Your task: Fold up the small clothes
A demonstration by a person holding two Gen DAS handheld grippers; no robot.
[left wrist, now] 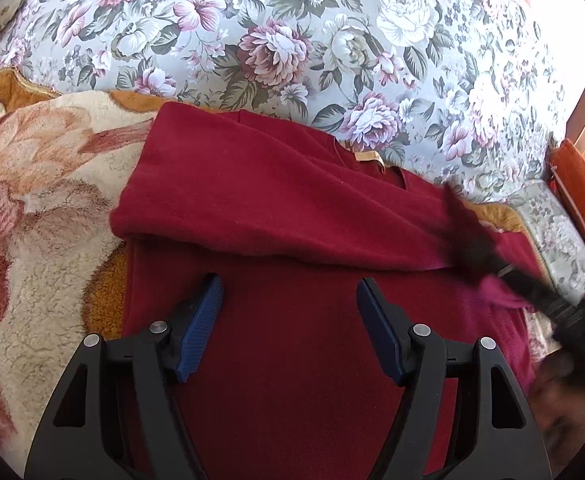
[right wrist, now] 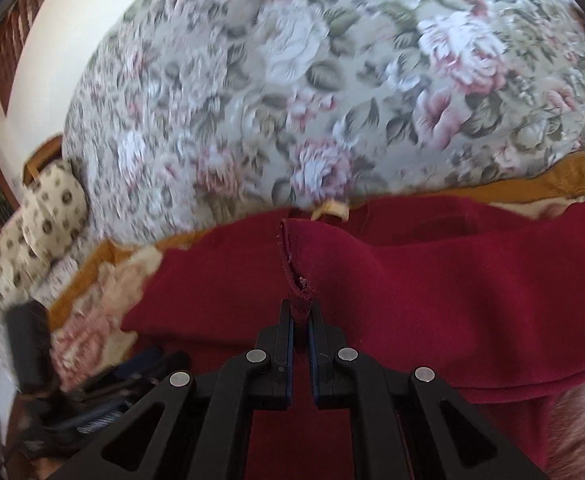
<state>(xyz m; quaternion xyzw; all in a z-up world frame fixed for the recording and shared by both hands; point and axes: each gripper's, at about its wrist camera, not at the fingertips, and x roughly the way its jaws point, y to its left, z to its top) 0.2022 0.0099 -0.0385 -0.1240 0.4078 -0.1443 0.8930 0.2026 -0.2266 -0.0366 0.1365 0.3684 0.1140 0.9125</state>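
While the left gripper (left wrist: 290, 312) is hovering with its jaws standing apart and nothing between them, the red garment (left wrist: 292, 208) is lying directly beneath it on a fleece blanket (left wrist: 32, 208) with a large flower pattern; right gripper (right wrist: 300, 320) is pinching the hemmed edge of a folded-over layer of the garment, jaws clamped together on the cloth; tan label (left wrist: 368, 157) is showing at the garment's far edge; floral-upholstered cushion (left wrist: 292, 32) is rising behind; spotted pillow (right wrist: 48, 208) is lying off to one side
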